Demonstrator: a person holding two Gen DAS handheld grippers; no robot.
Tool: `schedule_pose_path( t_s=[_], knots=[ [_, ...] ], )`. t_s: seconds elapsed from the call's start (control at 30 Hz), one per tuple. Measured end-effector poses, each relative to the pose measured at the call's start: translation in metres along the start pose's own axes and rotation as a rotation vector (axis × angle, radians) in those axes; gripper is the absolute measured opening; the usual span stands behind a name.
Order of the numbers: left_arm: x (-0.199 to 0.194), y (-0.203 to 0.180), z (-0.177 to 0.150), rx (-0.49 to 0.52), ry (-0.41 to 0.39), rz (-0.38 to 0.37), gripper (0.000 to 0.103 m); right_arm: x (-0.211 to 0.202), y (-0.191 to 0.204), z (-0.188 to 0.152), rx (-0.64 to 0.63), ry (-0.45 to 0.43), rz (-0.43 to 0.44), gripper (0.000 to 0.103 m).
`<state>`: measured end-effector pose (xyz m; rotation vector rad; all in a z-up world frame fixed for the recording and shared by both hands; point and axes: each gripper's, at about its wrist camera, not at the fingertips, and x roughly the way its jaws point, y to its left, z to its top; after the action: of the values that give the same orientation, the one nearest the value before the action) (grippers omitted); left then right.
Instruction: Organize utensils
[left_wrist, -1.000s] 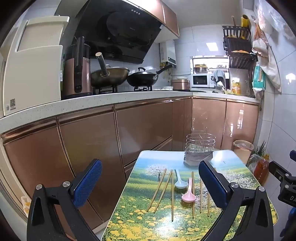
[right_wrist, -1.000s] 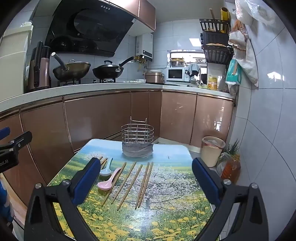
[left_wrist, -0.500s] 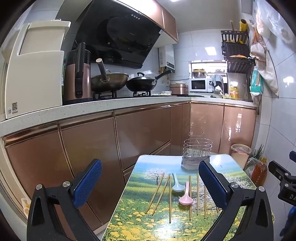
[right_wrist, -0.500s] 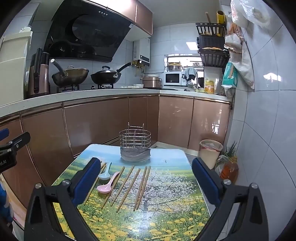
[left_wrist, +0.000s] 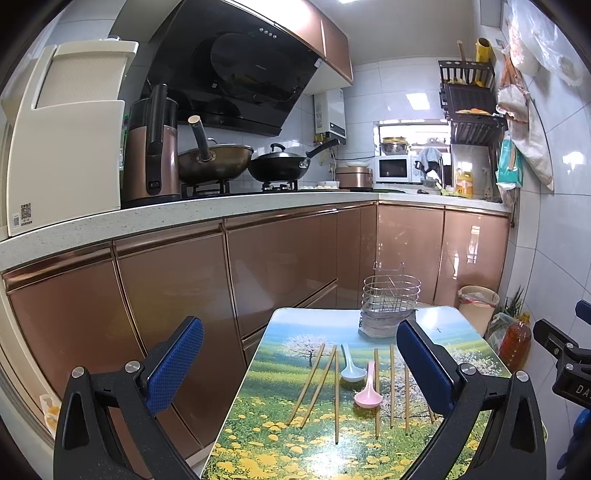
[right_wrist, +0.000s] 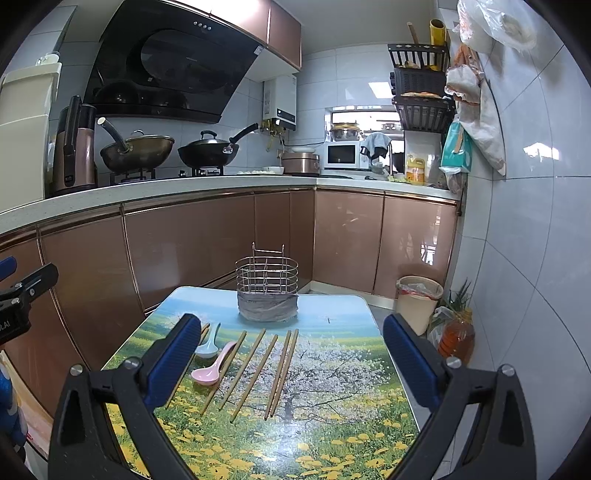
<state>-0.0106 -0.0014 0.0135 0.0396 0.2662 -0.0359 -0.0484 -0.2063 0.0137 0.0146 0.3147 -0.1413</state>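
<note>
Both of your grippers have drawn back from the table (right_wrist: 369, 424) since the earlier frame. The left gripper (left_wrist: 299, 365) and right gripper (right_wrist: 288, 358) hover spread wide, holding nothing. Chopsticks (right_wrist: 255, 369) and two spoons (right_wrist: 214, 369) lie near the wire holder (right_wrist: 266, 291) at the far edge. Descend squarely over one chopstick, then pinch mid-length.

At the right edge of the left wrist view, white letters "DA" (left_wrist: 580, 388) stand on the black body of the other hand-held gripper. At the left edge of the right wrist view, "AI" (right_wrist: 5, 325) stands on its counterpart. A QR code sticker (left_wrist: 21, 215), its print too small to read, sits on the cream appliance at left.
</note>
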Motion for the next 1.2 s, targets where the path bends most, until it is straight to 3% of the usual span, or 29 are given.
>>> schedule_pose_path(
  t_s=[1.2],
  knots=[
    [0.044,-0.015,-0.009,0.013,0.034,-0.021,0.103,0.044,-0.005,-0.009,0.027,0.049,-0.015,0.100]
  ],
)
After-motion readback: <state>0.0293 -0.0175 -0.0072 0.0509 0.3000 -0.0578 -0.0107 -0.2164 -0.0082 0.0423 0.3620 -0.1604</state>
